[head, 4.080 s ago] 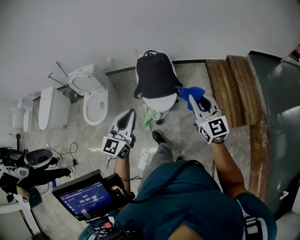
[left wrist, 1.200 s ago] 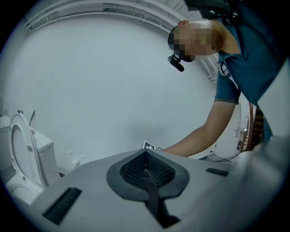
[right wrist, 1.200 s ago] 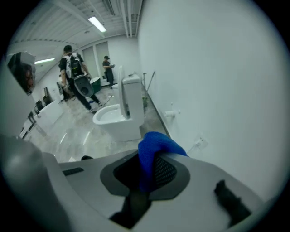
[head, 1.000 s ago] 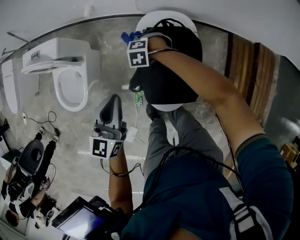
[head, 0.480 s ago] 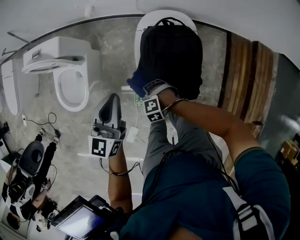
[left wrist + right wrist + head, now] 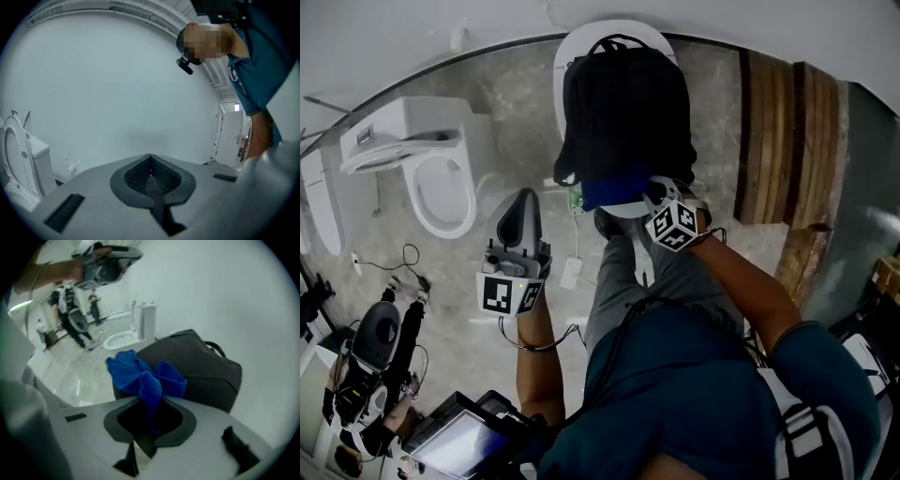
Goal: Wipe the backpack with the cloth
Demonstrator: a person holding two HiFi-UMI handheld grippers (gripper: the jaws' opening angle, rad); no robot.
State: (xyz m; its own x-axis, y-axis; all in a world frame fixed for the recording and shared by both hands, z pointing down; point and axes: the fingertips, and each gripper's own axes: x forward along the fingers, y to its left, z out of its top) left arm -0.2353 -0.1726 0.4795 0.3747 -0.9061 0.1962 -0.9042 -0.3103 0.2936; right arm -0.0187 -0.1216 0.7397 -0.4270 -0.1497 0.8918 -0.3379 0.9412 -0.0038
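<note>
A black backpack [image 6: 623, 103] lies on a white round seat [image 6: 581, 37] near the wall. My right gripper [image 6: 639, 194] is at the backpack's near edge, shut on a blue cloth [image 6: 614, 192] that presses against the fabric. In the right gripper view the cloth [image 6: 145, 378] bunches out of the closed jaws of that gripper [image 6: 150, 401], with the backpack [image 6: 197, 366] just behind. My left gripper [image 6: 525, 199] hovers over the floor left of the backpack, shut and holding nothing. In the left gripper view that gripper [image 6: 151, 159] faces a bare wall.
A white toilet [image 6: 441, 178] with its lid up stands to the left. Wooden boards [image 6: 778, 141] lie to the right of the backpack. A white box [image 6: 572, 272] and cables sit on the stone floor. A screen [image 6: 464, 445] is at the bottom left.
My right gripper has drawn the blue cloth from the backpack's far left corner down its left side to the near edge. The left gripper has stayed where it was.
</note>
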